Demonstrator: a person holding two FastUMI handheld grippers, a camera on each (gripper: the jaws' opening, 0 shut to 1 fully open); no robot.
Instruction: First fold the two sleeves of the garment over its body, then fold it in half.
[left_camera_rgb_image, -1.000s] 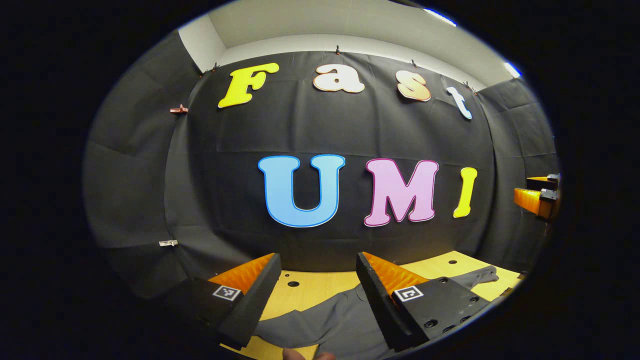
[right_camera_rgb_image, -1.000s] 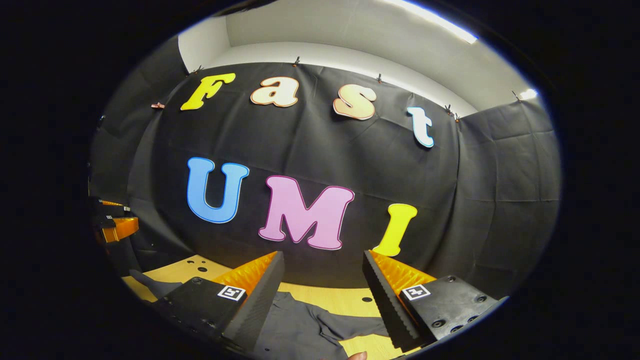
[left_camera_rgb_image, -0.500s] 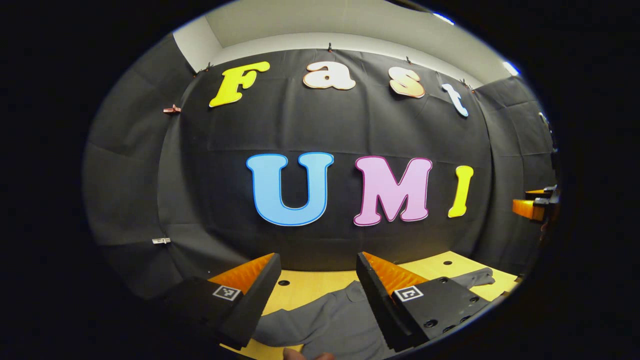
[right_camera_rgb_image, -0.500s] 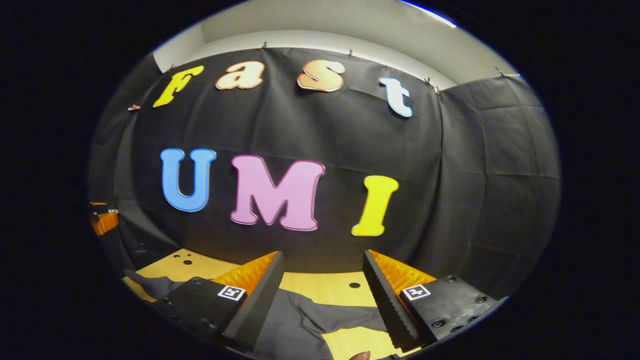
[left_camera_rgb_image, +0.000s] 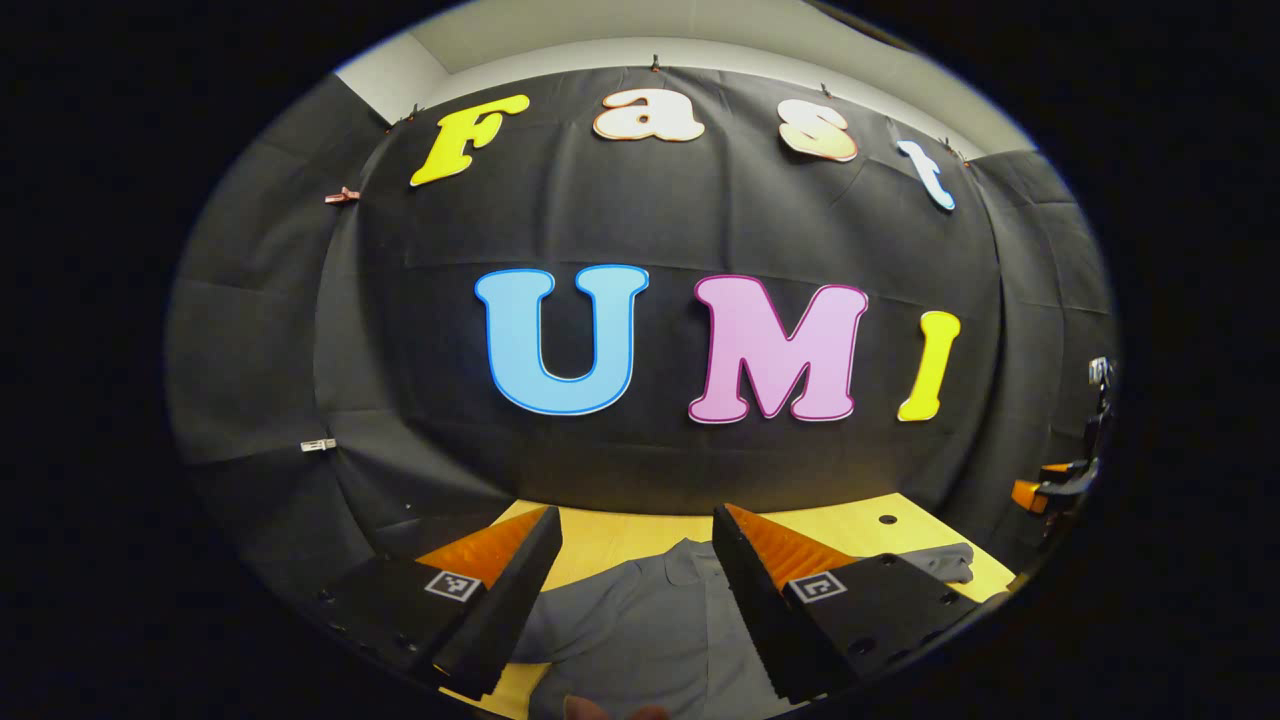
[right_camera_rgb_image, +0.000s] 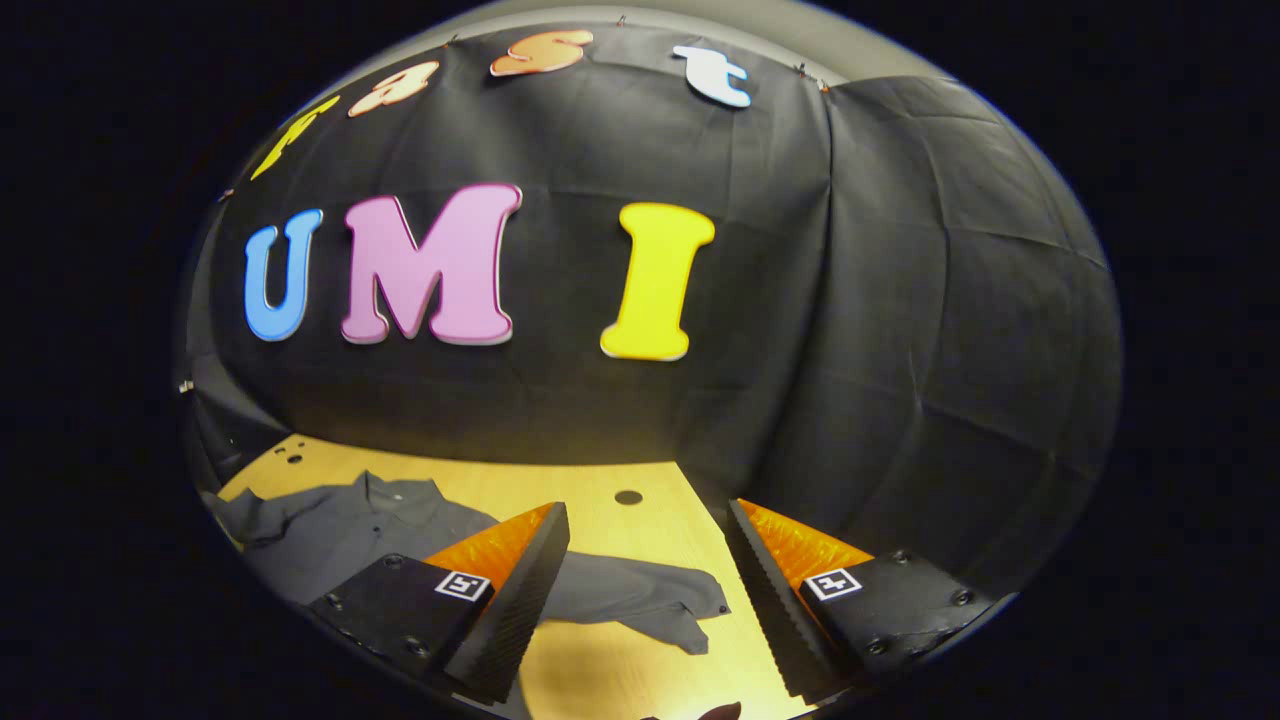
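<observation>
My right hand-held gripper (right_camera_rgb_image: 640, 600), spread, hangs nearest the sleeve (right_camera_rgb_image: 640, 598), which runs crosswise on the table (right_camera_rgb_image: 600, 500) just below its fingers.

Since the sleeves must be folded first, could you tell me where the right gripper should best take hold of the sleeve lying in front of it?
I would grip the cuff end of the sleeve. It lies flat and stretched out on the table, away from the shirt body, between the open right gripper's fingers. Coming down from above and pinching the cuff edge seems best, then carrying it toward the collar side.
</observation>
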